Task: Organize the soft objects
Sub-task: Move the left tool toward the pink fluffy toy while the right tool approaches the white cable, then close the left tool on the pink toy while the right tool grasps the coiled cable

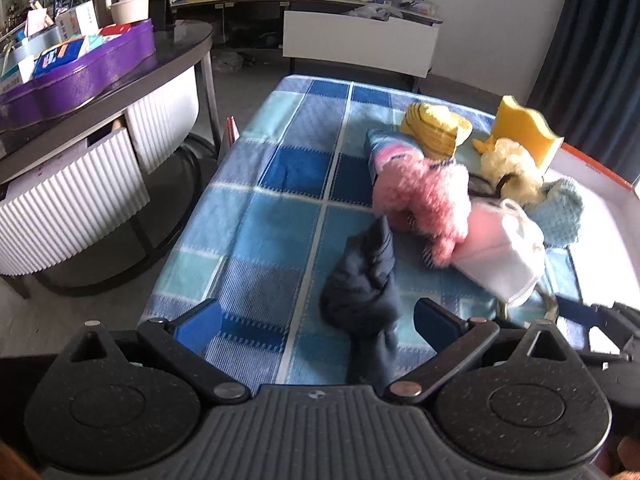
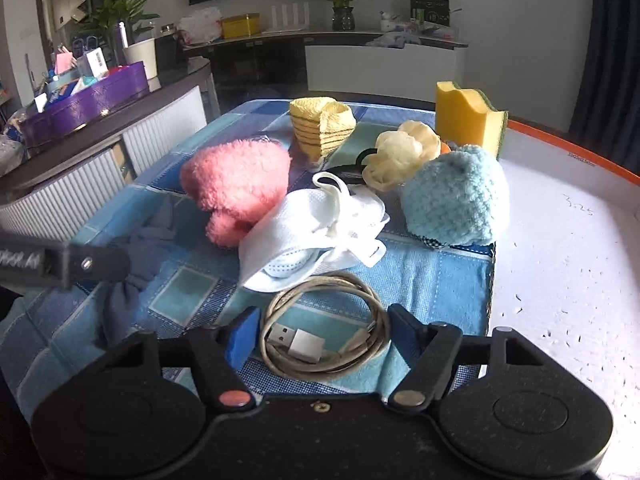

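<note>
A dark navy sock (image 1: 362, 280) lies crumpled on the blue checked cloth (image 1: 280, 184), between the fingers of my open left gripper (image 1: 318, 322). Beyond it lie a fluffy pink sock (image 1: 424, 200), a white face mask (image 1: 504, 256), a light blue knitted piece (image 1: 560, 216), a cream pom-pom (image 1: 508, 168), a yellow striped sock (image 1: 436, 128) and a yellow sponge (image 1: 524, 132). My right gripper (image 2: 320, 334) is open around a coiled USB cable (image 2: 320, 328). The mask (image 2: 316, 228), pink sock (image 2: 236, 184) and blue knit (image 2: 456, 196) lie ahead of it.
A white tray with an orange rim (image 2: 568, 240) sits right of the cloth. A dark side table with a purple tin (image 1: 80, 76) stands left. The left gripper's finger (image 2: 92, 264) crosses the right wrist view at left. A low cabinet (image 1: 360, 40) stands behind.
</note>
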Action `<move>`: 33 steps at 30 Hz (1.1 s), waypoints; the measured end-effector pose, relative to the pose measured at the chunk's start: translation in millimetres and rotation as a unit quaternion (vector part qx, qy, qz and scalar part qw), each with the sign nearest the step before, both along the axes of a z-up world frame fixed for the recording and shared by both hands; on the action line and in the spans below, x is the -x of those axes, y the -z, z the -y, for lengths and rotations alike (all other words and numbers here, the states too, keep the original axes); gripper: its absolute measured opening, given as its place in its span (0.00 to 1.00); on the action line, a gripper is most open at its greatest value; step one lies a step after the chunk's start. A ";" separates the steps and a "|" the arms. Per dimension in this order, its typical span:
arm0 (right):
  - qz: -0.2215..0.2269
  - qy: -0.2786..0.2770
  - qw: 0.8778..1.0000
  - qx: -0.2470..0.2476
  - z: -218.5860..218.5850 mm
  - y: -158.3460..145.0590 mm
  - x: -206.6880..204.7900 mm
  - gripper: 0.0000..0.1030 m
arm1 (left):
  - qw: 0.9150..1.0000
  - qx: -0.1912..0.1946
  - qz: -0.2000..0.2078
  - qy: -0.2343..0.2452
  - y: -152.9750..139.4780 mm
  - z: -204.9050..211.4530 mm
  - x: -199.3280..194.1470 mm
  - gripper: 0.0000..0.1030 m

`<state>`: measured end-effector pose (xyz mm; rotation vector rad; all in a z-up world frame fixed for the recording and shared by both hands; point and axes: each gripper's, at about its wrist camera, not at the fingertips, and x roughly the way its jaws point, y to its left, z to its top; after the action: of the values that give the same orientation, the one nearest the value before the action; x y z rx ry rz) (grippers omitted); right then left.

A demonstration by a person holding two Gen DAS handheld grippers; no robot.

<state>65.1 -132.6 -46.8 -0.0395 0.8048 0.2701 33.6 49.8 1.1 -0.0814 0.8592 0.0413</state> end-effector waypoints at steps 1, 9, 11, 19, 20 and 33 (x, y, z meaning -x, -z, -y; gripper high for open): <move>-0.001 -0.001 1.000 0.002 2.3 -1.3 0.3 0.81 | 1.000 0.002 0.002 0.001 -1.9 0.4 -1.7 1.00; 0.002 -0.018 1.000 -0.019 19.7 -21.4 22.2 0.81 | 1.000 0.016 0.014 0.010 -15.7 16.9 -31.0 1.00; 0.008 -0.017 1.000 -0.021 24.2 -28.6 29.5 0.81 | 1.000 0.016 0.014 0.007 -16.7 23.4 -42.6 1.00; 0.036 0.005 0.999 -0.039 46.3 -56.9 44.1 0.81 | 1.000 0.001 -0.024 0.017 5.0 46.9 -91.6 1.00; 0.039 0.009 0.998 -0.042 49.3 -59.7 43.6 0.81 | 1.000 0.002 -0.026 0.017 8.4 47.8 -95.3 0.98; 0.054 0.045 0.995 -0.066 78.7 -77.9 29.4 0.81 | 0.998 0.042 -0.007 0.041 -24.6 33.7 -69.8 0.45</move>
<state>35.7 -211.3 31.1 0.1060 0.6768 0.2336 103.3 16.1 25.8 -0.1245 0.8770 -0.0717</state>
